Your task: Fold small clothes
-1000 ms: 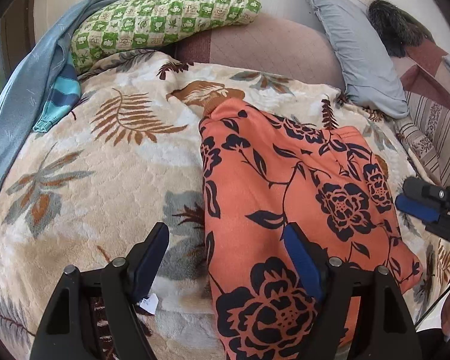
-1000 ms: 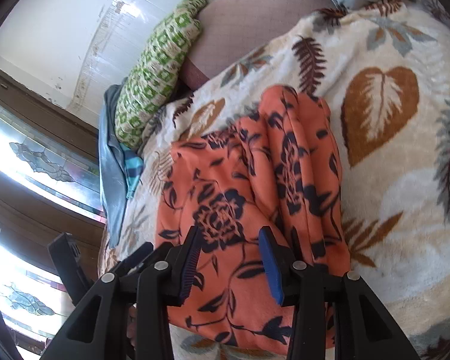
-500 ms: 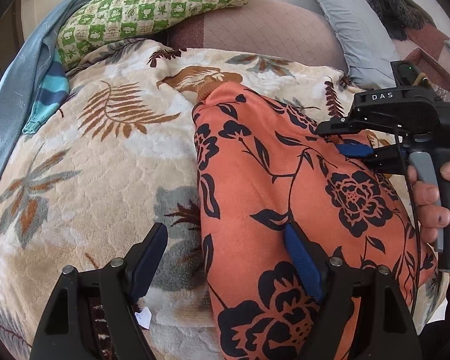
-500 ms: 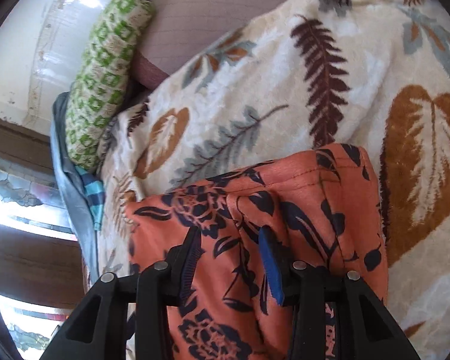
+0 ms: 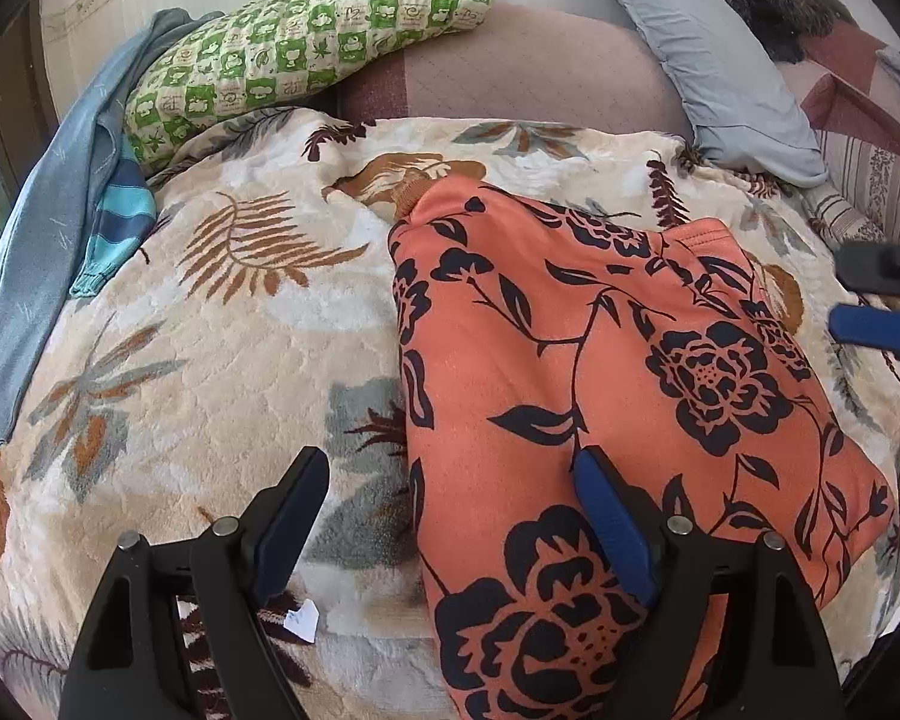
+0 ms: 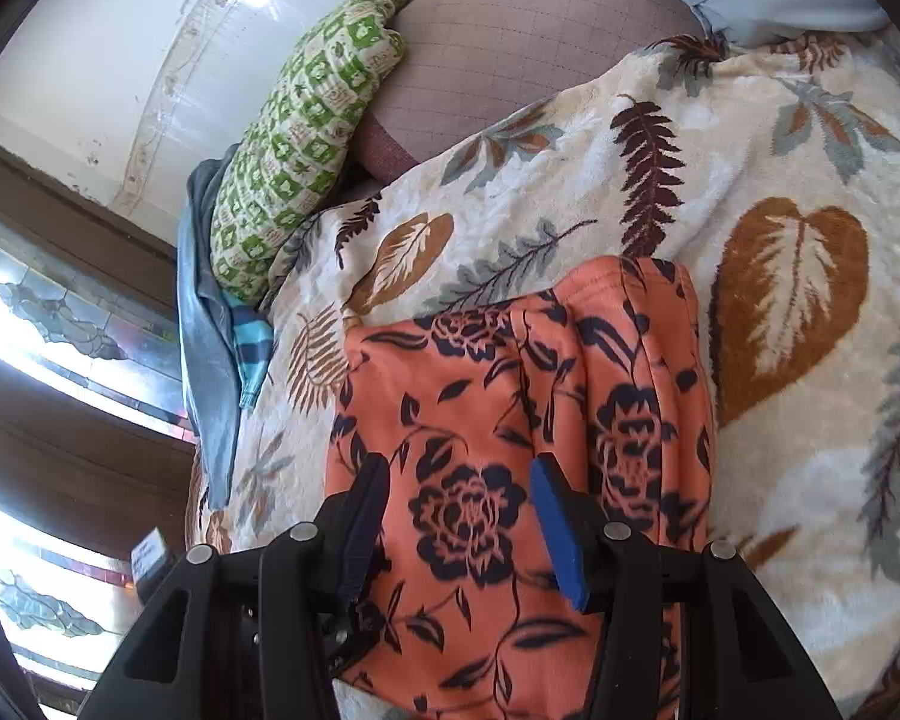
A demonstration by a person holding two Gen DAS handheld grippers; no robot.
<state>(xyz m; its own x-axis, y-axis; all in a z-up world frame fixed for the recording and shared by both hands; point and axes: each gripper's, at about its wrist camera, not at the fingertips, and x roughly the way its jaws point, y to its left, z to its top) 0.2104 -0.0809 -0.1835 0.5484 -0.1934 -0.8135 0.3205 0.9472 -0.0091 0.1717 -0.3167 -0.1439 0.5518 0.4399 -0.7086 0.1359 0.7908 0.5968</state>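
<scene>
The orange knit garment printed with black roses and vines (image 5: 600, 372) lies partly folded on the cream plush blanket with brown and grey leaves (image 5: 210, 348), its narrow hemmed end toward the green-and-white checked pillow (image 5: 306, 42) and its broad end nearest both grippers.

To do this step well, I judge the folded layers should be pressed flat and their edges squared before the next fold, since the soft blanket gives no firm backing and the cloth will likely slide.

The left gripper (image 5: 450, 516) stands wide apart, one finger over the blanket, the other resting at the garment's middle crease, clamping nothing.

The right gripper (image 6: 459, 516) has just been opening; its jaws stand apart over a rose, pinching no cloth. A doubled flap lies along the garment's far side from the pillow.
</scene>
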